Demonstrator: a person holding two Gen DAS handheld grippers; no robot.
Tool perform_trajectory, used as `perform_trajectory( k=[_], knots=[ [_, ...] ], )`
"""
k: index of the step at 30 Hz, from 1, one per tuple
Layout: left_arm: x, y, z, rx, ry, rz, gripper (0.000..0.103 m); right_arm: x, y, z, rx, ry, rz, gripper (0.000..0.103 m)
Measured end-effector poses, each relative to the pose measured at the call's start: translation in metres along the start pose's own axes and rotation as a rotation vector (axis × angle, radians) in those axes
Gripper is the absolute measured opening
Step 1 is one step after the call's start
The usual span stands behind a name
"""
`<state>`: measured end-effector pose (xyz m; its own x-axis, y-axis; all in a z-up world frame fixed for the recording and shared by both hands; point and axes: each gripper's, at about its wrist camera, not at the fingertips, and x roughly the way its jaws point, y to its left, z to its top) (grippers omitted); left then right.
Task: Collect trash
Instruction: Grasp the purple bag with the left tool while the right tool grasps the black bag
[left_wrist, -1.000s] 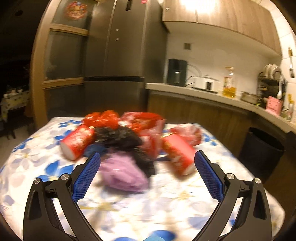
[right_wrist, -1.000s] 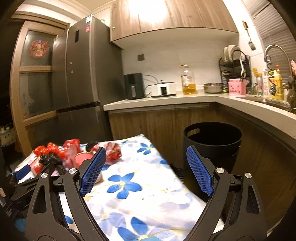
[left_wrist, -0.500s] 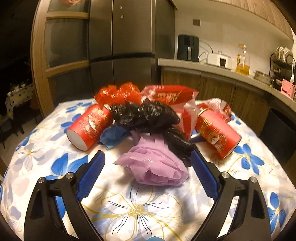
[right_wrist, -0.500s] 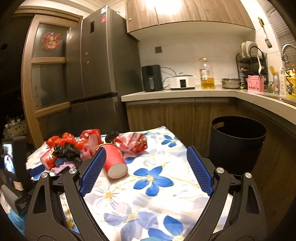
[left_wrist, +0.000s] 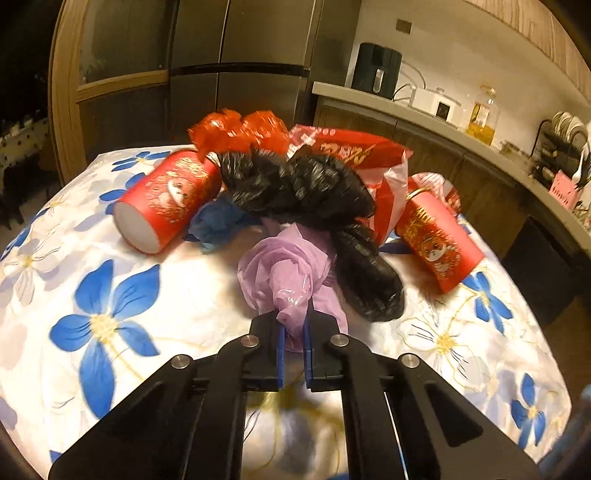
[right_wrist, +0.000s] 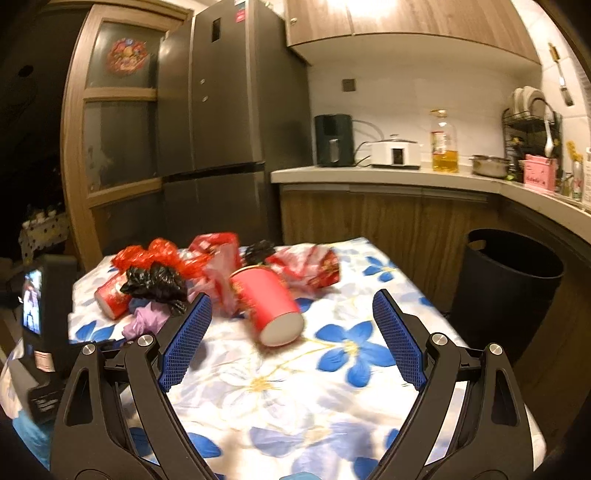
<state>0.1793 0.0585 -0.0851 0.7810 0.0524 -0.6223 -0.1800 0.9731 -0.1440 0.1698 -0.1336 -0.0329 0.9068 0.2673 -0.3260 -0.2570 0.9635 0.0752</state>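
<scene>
Kitchen table (left_wrist: 110, 258), near edge: left gripper (left_wrist: 293, 332) pinched tight on purple bag (left_wrist: 284, 269). Thin, floppy, light film; bunched fold is the right hold. Right gripper (right_wrist: 291, 343) wide open, empty.

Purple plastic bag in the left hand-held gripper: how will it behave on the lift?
Likely floppy: the purple bag is crumpled thin film, and the left hand-held gripper pinches only a bunched corner, so the rest should dangle. Probably very light; nothing seems to weigh it down. The glossy film may slip, and it touches the black bag, which it could drag along.
</scene>
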Motion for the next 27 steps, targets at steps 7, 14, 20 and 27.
perform_trajectory(
  k=[7, 14, 20, 27],
  knots=[
    [-0.034, 0.024, -0.013, 0.013, -0.023, 0.019, 0.006, 0.026, 0.049, -0.008, -0.06, 0.065, 0.141, 0.081],
    [-0.056, 0.062, -0.029, -0.018, -0.033, 0.068, 0.006, 0.042, 0.099, -0.018, -0.094, 0.122, 0.317, 0.075],
    [-0.067, 0.083, -0.032, -0.075, -0.054, 0.085, 0.006, 0.059, 0.128, -0.024, -0.131, 0.184, 0.353, 0.066],
    [-0.087, 0.099, -0.03, -0.116, -0.121, 0.11, 0.006, 0.083, 0.149, -0.024, -0.152, 0.23, 0.358, 0.048]
  ],
)
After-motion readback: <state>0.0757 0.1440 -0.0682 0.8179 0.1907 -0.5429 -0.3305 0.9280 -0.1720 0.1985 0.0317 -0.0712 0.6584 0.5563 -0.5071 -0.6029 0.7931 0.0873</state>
